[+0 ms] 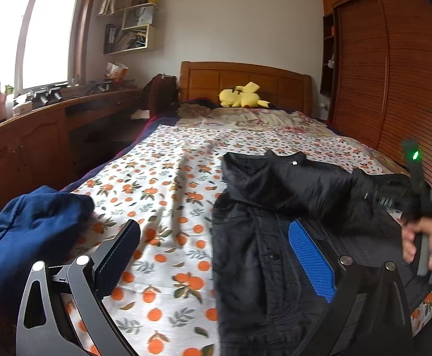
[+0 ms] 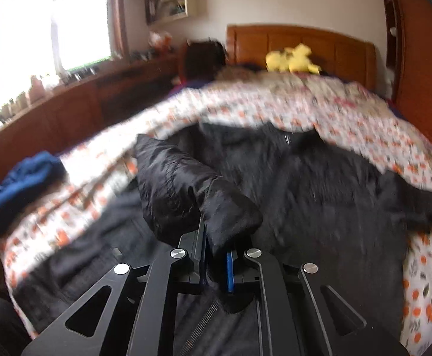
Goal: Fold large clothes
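A black jacket (image 1: pixel 263 237) lies spread on the orange-print bedsheet (image 1: pixel 162 184), its button placket toward me. My left gripper (image 1: pixel 213 237) is open wide and empty, hovering low over the jacket's left edge. My right gripper (image 2: pixel 216 237) is shut on the jacket's sleeve (image 2: pixel 186 190) and holds it lifted over the jacket body (image 2: pixel 319 195). In the left wrist view the right gripper (image 1: pixel 394 195) shows at the far right with the sleeve (image 1: pixel 313 187) stretched across the jacket.
A crumpled blue garment (image 1: pixel 28 231) lies at the bed's left edge. A yellow plush toy (image 1: pixel 241 96) sits by the wooden headboard (image 1: pixel 245 80). A wooden desk (image 1: pixel 37 136) runs along the left, a wardrobe (image 1: pixel 394 74) along the right.
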A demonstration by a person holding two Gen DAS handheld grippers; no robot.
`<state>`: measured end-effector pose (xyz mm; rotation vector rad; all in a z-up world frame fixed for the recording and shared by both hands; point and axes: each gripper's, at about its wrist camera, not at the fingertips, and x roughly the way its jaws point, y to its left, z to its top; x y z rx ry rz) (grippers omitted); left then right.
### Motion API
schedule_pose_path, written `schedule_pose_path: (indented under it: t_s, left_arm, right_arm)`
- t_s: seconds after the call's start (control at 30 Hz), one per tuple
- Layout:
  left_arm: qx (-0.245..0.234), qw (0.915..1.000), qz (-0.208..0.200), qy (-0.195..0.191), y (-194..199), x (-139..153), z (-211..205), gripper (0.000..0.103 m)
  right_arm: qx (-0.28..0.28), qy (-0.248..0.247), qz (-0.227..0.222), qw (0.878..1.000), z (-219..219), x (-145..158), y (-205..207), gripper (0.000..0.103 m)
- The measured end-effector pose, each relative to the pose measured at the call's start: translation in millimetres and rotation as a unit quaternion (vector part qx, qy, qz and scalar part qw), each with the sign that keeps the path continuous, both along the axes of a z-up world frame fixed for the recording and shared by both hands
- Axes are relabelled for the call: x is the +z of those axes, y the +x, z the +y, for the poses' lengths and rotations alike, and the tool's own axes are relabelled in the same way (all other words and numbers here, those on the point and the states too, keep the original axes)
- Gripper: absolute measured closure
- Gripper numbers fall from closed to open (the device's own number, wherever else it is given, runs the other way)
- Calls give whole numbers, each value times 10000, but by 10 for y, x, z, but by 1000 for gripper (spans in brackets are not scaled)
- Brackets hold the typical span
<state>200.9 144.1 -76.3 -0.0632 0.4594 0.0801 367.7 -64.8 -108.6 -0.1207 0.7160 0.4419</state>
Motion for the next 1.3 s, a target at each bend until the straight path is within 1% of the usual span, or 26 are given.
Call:
schedule_pose_path:
  t_s: [0.07,0.13,0.17,0.23,0.3,0.37,0.43,0.5,0.57,0.63,0.7,0.83,0.93,1.03,1.13,1.2,1.3]
  left_arm:
    - [-69,10000,19,5,32,-9,-72,2]
    - [-132,9999,31,24,61,-16,-144,2]
    - [-167,9998,37,33,75,-21,-179,2]
    - [-232,9997,46,38,107,-28,-246,2]
    - [-291,9995,60,44,130,-31,-301,2]
    - [-343,9994,68,69,158,-37,-363,2]
    - [-374,9992,66,87,171,-42,-401,2]
    - [-379,9992,63,103,182,-51,-427,2]
    - [-380,9992,69,100,186,-54,-441,2]
    - [-364,9993,77,94,191,-56,-431,2]
    - [-344,9993,77,88,190,-55,-415,2]
    - [-295,9995,99,72,185,-74,-359,2]
    - [-262,9996,105,59,177,-79,-325,2]
    - [-241,9996,109,46,169,-86,-311,2]
    - [-248,9996,107,55,169,-85,-311,2]
    - [-246,9996,108,57,170,-85,-311,2]
    - [-236,9997,106,54,168,-86,-311,2]
  right_arm:
    - [-11,-118,42,9999,6,-107,-34,86]
    - [-6,-260,24,9997,-9,-168,-122,69]
    - [-11,-348,-35,9994,-15,-175,-172,64]
    - [-41,-529,-183,9984,-32,-149,-240,52]
    - [-114,-672,-382,9969,-42,-95,-298,45]
    - [-174,-768,-616,9950,-63,-9,-387,42]
    - [-205,-780,-893,9927,-65,95,-467,42]
    - [-62,-729,-1073,9915,-23,198,-554,42]
    - [241,-564,-1090,9921,54,277,-642,49]
    - [551,-452,-976,9927,157,291,-691,60]
    - [798,-378,-833,9926,266,258,-737,64]
    - [1279,-243,-445,9905,498,105,-806,65]
    - [1454,-354,-197,9886,647,-75,-815,65]
    - [1456,-691,4,9869,771,-302,-750,65]
    - [1297,-861,134,9877,765,-430,-566,64]
    - [1184,-891,130,9889,737,-431,-452,63]
    - [878,-809,158,9927,607,-366,-192,62]
